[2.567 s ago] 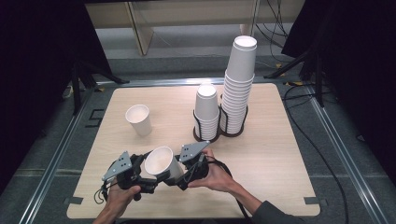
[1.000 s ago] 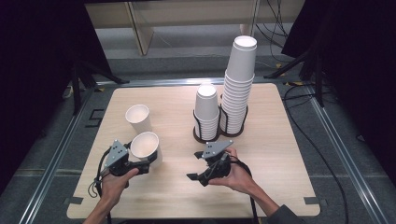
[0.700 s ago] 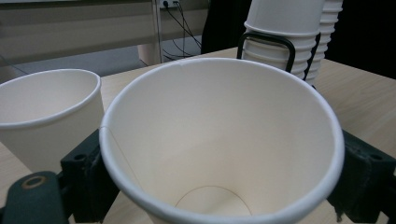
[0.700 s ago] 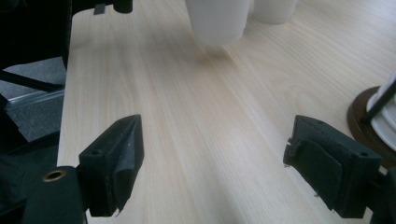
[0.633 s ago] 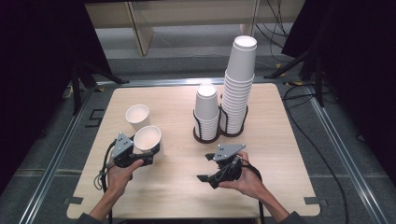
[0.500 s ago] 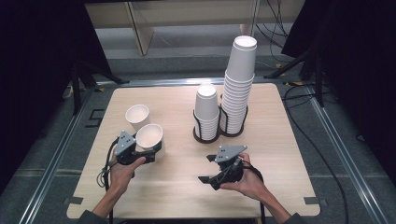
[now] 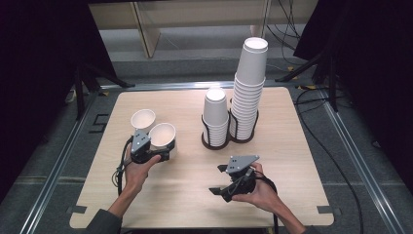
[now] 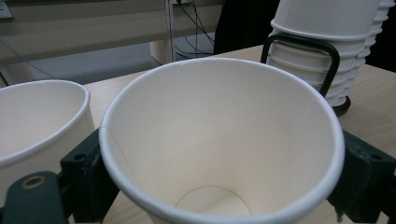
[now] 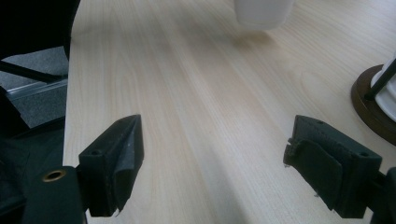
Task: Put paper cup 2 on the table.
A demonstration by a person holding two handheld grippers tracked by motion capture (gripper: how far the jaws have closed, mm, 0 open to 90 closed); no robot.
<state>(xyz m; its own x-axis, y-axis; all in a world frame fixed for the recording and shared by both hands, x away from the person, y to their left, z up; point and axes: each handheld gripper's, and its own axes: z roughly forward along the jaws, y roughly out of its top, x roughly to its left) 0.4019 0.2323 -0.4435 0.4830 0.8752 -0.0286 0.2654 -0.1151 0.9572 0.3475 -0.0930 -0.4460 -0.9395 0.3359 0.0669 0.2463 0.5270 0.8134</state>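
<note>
Pale wood table (image 7: 195,195), dark curtains on both sides, grey floor beyond. At its left, the left gripper (image 7: 158,152) pinches a paper cup (image 7: 162,135) by its wall, mouth up and tipped a little toward the camera, just beside a second cup (image 7: 143,119) that stands on the table; from the left gripper view the two rims sit close, and I cannot tell whether they touch. To set the held cup down well, I would level it first, lower it until the base sits flat, keep clear of the neighbour, and only then let go. The left forearm reaches in from below, wrist bent forward. The right gripper (image 7: 221,179) hovers low near the cup stacks (image 7: 243,97), jaws spread, nothing between them.
</note>
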